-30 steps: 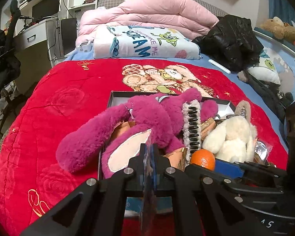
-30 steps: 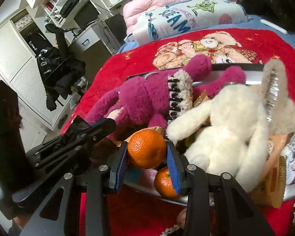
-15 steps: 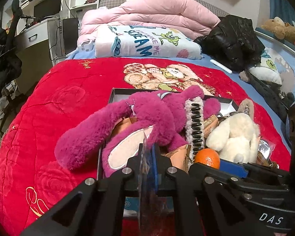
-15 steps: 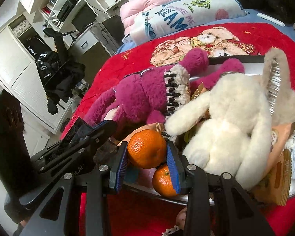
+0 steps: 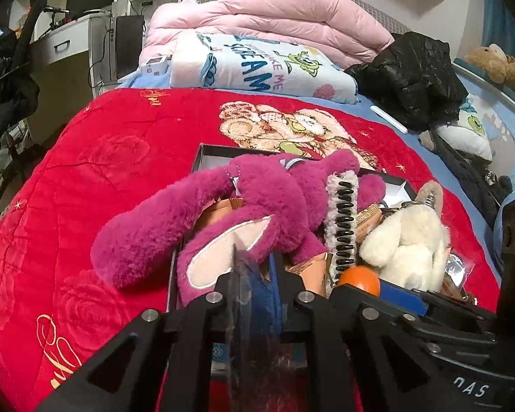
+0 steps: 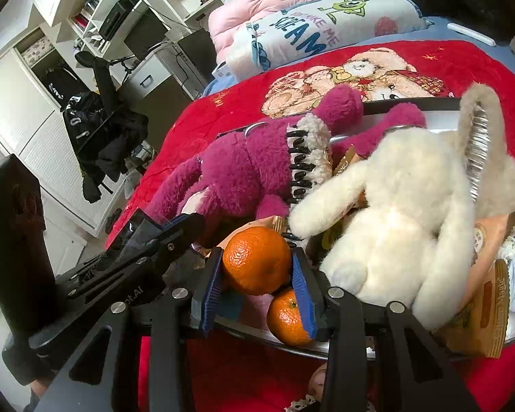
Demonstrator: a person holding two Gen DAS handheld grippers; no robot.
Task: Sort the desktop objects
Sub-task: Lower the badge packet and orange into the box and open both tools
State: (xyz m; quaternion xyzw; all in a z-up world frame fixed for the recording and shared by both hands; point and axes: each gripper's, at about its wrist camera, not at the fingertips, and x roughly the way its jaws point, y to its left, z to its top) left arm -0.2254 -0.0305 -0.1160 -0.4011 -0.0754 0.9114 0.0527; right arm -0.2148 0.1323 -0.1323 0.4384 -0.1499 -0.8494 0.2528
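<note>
I see a bed under a red quilt, with a folded pink duvet at its head. White shelving and a white desk stand along the left wall. A black jacket lies at right. Lighting is even.

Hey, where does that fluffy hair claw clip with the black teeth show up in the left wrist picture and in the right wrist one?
Left wrist view: the hair claw clip stands right of centre, leaning on the magenta plush toy, with the white plush rabbit to its right.
Right wrist view: the clip sits above centre, again between magenta toy and rabbit.
Shared landmark: the magenta plush toy.
</note>
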